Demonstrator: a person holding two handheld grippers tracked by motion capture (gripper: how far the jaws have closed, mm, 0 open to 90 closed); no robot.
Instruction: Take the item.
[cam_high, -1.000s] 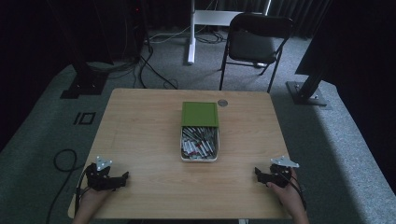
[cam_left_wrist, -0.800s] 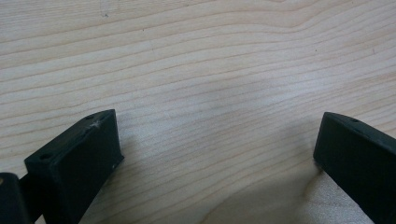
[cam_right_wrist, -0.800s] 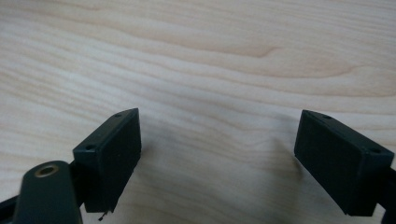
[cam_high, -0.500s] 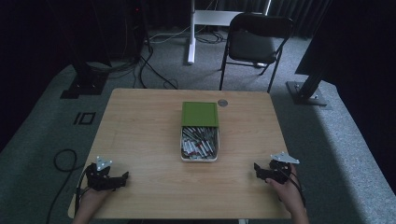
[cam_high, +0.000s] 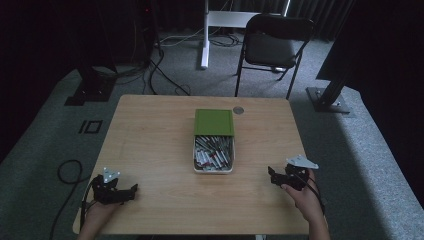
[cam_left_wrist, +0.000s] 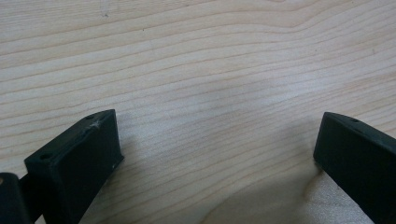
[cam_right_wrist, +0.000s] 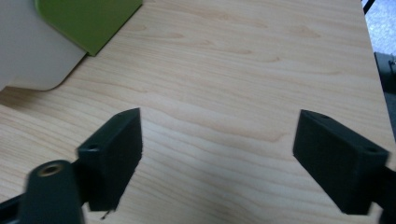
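Nothing is in hand yet, and the work looks to be at its very start. The white tray (cam_high: 213, 170) sits in the middle of the bench (cam_high: 150, 145), filled with what look like small metal-and-red cylindrical pieces (cam_high: 212, 155), too small to identify surely. Its green lid (cam_high: 214, 122) covers the far half, so the near half lies exposed. A small round grey object (cam_high: 238, 110) rests just beyond the lid.

The left hand-held gripper (cam_high: 131, 190) rests near the bench's front left corner, jaws spread over bare wood. The right hand-held gripper (cam_high: 271, 174) sits at the front right, jaws also spread wide and holding nothing, pointing toward the tray. Both are well apart from the tray; reaching, grasping and everything after remain to be done.
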